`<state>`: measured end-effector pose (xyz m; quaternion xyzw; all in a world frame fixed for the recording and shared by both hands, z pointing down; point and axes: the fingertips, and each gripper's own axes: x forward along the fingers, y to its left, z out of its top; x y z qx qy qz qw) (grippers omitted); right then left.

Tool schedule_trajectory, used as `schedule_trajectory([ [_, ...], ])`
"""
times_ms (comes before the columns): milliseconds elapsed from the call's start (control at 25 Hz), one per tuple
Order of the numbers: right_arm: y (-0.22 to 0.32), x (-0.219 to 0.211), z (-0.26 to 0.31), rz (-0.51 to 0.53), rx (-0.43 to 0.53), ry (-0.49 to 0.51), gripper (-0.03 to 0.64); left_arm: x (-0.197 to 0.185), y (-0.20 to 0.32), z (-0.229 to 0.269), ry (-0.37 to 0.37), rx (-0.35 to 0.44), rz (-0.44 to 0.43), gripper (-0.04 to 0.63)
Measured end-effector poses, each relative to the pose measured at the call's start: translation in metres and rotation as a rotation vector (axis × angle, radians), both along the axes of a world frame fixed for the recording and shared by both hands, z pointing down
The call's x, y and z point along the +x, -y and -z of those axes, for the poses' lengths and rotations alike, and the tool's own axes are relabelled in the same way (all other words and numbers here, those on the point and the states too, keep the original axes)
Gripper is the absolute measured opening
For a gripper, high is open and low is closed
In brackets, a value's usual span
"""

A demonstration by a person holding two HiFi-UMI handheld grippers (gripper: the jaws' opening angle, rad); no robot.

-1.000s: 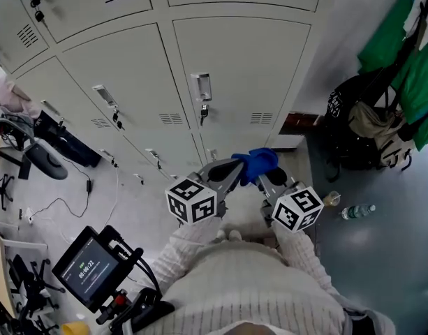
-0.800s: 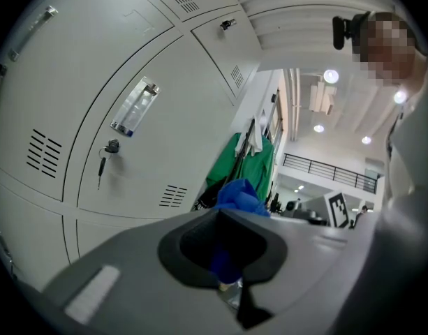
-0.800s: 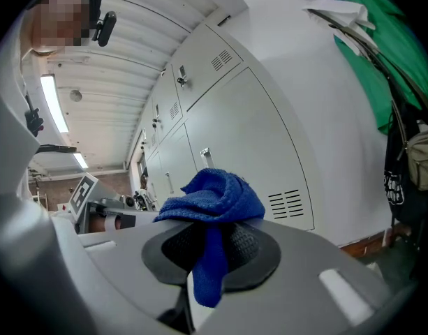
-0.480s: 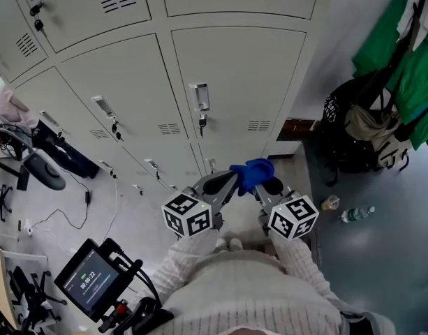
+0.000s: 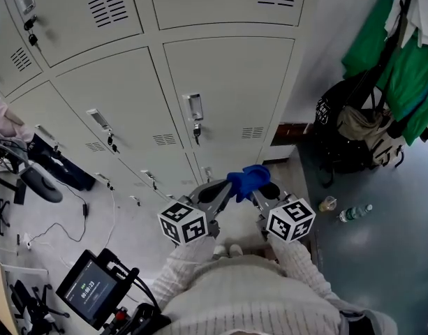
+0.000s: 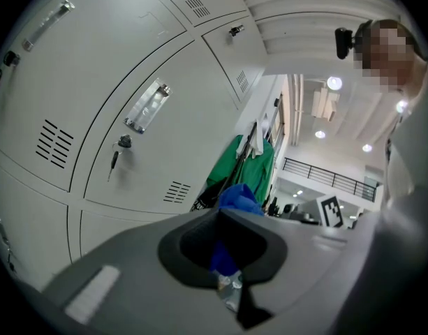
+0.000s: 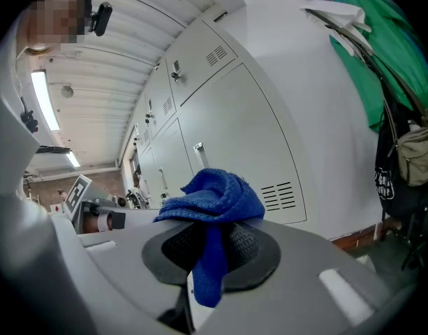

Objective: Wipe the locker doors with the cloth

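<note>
A bunched blue cloth (image 5: 247, 179) is held up in front of the grey locker doors (image 5: 227, 82). Both grippers meet at it, tip to tip. My left gripper (image 5: 226, 185) is shut, with the cloth (image 6: 234, 198) showing through and above its jaws. My right gripper (image 5: 260, 188) is shut on the cloth (image 7: 214, 201), and a strip of it hangs down between the jaws. The nearest door carries a metal handle (image 5: 193, 107) with a key (image 5: 196, 131) below it. In the head view the cloth looks apart from the doors.
Green garments (image 5: 399, 54) and dark bags (image 5: 353, 128) hang at the right wall. A bottle (image 5: 355, 213) and a cup (image 5: 329, 203) lie on the floor there. A tablet on a stand (image 5: 90, 285) is at the lower left, with a chair (image 5: 39, 180) and cables beyond.
The two grippers stay together on the cloth and have shifted slightly left. The head view has tilted, so the lockers sit lower in the picture.
</note>
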<state>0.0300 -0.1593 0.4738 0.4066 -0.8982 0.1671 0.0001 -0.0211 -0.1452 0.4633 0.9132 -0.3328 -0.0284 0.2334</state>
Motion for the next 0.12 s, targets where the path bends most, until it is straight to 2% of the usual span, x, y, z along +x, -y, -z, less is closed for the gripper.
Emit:
schedule_trajectory([
  [120, 0.0004, 0.0009, -0.0049, -0.004, -0.016, -0.011, 0.052, -0.0010, -0.0012, -0.0025, 0.000, -0.009, -0.004, 0.006],
])
